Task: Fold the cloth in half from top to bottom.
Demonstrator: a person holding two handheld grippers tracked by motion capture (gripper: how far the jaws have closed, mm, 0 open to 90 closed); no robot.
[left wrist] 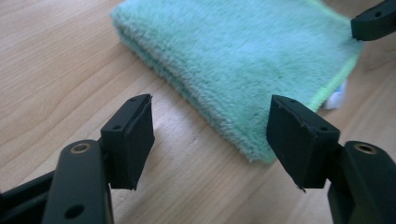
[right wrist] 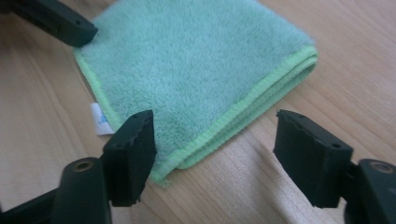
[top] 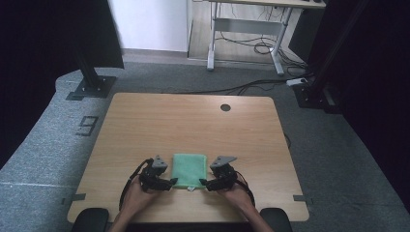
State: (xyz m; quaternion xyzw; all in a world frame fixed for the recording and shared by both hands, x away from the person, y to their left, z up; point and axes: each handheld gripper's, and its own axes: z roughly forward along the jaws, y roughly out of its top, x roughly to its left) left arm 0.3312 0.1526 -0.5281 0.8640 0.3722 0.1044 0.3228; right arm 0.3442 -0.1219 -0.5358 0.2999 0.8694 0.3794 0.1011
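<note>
Folded green cloth lies flat on the wooden table, near its front edge. Left gripper and right gripper flank the cloth's near corners, jaws apart, pinching nothing. A small white tag pokes from its hem.

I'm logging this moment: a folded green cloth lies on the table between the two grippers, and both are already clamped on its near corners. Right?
Not quite. The folded green cloth does lie on the table between the two, but neither is clamped. In the left gripper view the left gripper stands open short of a corner; in the right gripper view the right gripper is open around a corner, pads not pressing.
</note>
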